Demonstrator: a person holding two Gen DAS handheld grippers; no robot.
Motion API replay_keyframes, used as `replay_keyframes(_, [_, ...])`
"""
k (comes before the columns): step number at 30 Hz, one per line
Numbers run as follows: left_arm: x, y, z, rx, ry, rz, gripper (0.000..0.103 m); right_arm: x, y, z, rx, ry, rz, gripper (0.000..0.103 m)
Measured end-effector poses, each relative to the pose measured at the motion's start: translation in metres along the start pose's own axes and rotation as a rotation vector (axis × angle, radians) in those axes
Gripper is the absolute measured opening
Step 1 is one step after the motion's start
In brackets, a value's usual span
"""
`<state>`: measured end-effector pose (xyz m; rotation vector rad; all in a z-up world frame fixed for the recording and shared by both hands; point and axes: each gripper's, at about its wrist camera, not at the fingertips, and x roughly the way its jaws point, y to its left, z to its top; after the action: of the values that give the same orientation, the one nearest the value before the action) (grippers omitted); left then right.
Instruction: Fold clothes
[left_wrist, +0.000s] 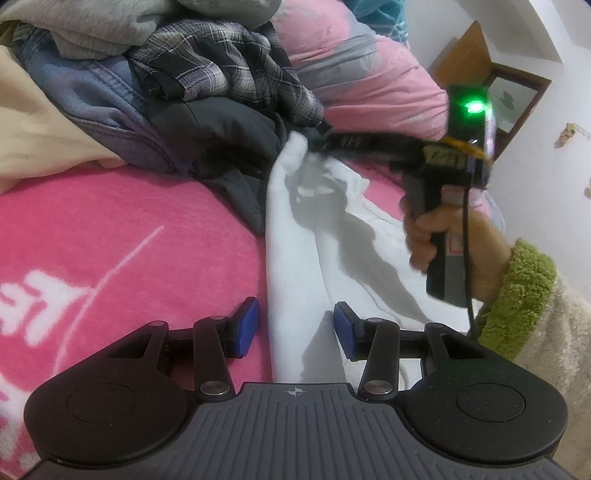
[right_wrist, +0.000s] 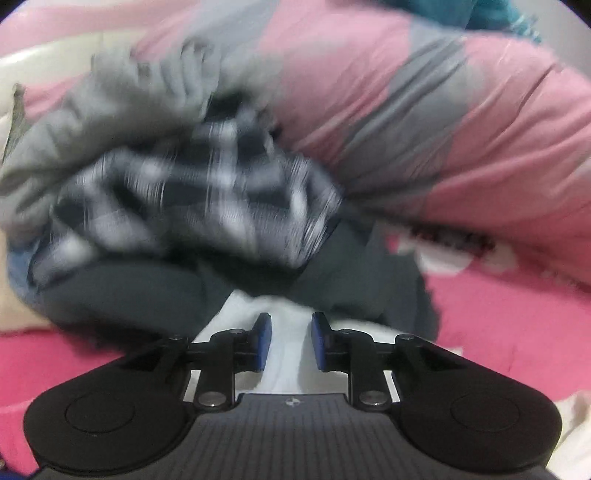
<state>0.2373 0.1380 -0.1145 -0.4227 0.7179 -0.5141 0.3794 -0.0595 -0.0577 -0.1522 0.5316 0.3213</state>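
White garment lies rumpled on pink blanket.

Pink blanket, pink-grey duvet, wooden-framed picture behind.

- Left wrist view: rides on the left tool, looks forward and downward across the bed; close to the white garment, the clothes pile farther ahead, a wall at the right edge.
- Right wrist view: rides on the right tool, faces forward and downward, very near the clothes pile, which fills the middle; picture blurred.
- Shared: white garment, plaid and dark clothes, pink-and-grey quilt, pink bed cover.
- Left view also takes in the right tool from the side.
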Motion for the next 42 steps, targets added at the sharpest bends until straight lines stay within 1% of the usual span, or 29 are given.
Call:
replay_keyframes(1, [0.000, 0.000, 0.000, 0.001, 0.001, 0.000, 0.044, -0.009, -0.003, 0.003, 0.012, -0.051, -0.018, 0.025])
replay_keyframes(3, [-0.001, 0.000, 0.001, 0.001, 0.003, -0.001, 0.044, -0.026, -0.013, 0.011, 0.069, -0.113, 0.021, 0.024])
replay_keyframes(4, [-0.001, 0.001, 0.001, 0.000, 0.004, -0.001, 0.044, -0.033, -0.016, 0.014, 0.085, -0.119, 0.053, 0.024])
replay_keyframes(6, [-0.002, 0.000, 0.002, -0.002, 0.006, -0.001, 0.044, -0.042, -0.012, 0.016, 0.051, -0.084, 0.138, 0.023])
replay_keyframes(7, [-0.002, 0.001, 0.002, -0.005, 0.006, -0.001, 0.044, -0.043, -0.008, 0.014, 0.026, -0.051, 0.187, 0.023])
replay_keyframes(9, [-0.002, 0.001, 0.003, -0.008, 0.006, -0.003, 0.044, -0.035, 0.005, 0.007, -0.042, 0.047, 0.256, 0.022])
replay_keyframes(11, [-0.001, 0.000, 0.003, -0.008, 0.005, -0.004, 0.044, -0.012, 0.015, -0.004, -0.078, 0.142, 0.236, 0.022])
replay_keyframes(12, [0.000, 0.000, 0.003, -0.008, 0.005, -0.005, 0.044, 0.002, 0.016, -0.008, -0.076, 0.186, 0.206, 0.020])
replay_keyframes(14, [0.001, 0.000, 0.004, -0.012, 0.004, -0.011, 0.044, 0.025, 0.009, -0.011, 0.014, 0.217, 0.183, 0.017])
replay_keyframes(17, [0.000, 0.006, 0.006, -0.033, 0.005, -0.042, 0.044, 0.003, -0.011, 0.000, 0.190, 0.167, 0.189, 0.017])
replay_keyframes(19, [-0.004, 0.010, 0.008, -0.062, -0.013, -0.058, 0.044, -0.044, -0.028, 0.007, 0.262, 0.120, 0.151, 0.019])
replay_keyframes(20, [-0.005, 0.013, 0.009, -0.077, -0.023, -0.065, 0.045, -0.076, -0.038, 0.008, 0.291, 0.103, 0.121, 0.019])
replay_keyframes(24, [-0.022, 0.018, 0.013, -0.101, -0.127, -0.059, 0.045, -0.233, -0.073, -0.006, 0.375, 0.047, -0.021, 0.020])
replay_keyframes(25, [-0.027, 0.018, 0.013, -0.109, -0.147, -0.064, 0.045, -0.275, -0.078, -0.016, 0.393, 0.032, -0.061, 0.020])
replay_keyframes(27, [-0.037, 0.014, 0.015, -0.118, -0.179, -0.078, 0.045, -0.364, -0.081, -0.051, 0.428, -0.012, -0.139, 0.023])
replay_keyframes(28, [-0.045, 0.010, 0.013, -0.120, -0.188, -0.079, 0.045, -0.398, -0.081, -0.068, 0.433, -0.025, -0.175, 0.024])
replay_keyframes(31, [-0.077, -0.012, -0.005, -0.072, -0.173, -0.024, 0.045, -0.481, -0.067, -0.132, 0.424, -0.028, -0.339, 0.029])
replay_keyframes(32, [-0.089, -0.019, -0.017, -0.063, -0.155, -0.018, 0.045, -0.502, -0.062, -0.155, 0.433, -0.021, -0.382, 0.030])
replay_keyframes(33, [-0.101, -0.026, -0.029, -0.054, -0.137, -0.012, 0.045, -0.517, -0.058, -0.175, 0.461, -0.017, -0.407, 0.031])
replay_keyframes(35, [-0.127, -0.035, -0.053, -0.064, -0.114, -0.003, 0.045, -0.540, -0.057, -0.214, 0.579, -0.012, -0.407, 0.031])
replay_keyframes(37, [-0.151, -0.044, -0.078, -0.039, -0.105, 0.031, 0.045, -0.554, -0.059, -0.253, 0.726, -0.026, -0.384, 0.031])
replay_keyframes(38, [-0.164, -0.049, -0.092, -0.020, -0.112, 0.048, 0.045, -0.553, -0.058, -0.268, 0.785, -0.038, -0.369, 0.031])
replay_keyframes(40, [-0.182, -0.056, -0.112, -0.010, -0.108, 0.068, 0.045, -0.551, -0.056, -0.286, 0.862, -0.054, -0.334, 0.031])
replay_keyframes(42, [-0.195, -0.062, -0.131, -0.014, -0.098, 0.078, 0.045, -0.546, -0.051, -0.292, 0.866, -0.063, -0.296, 0.031])
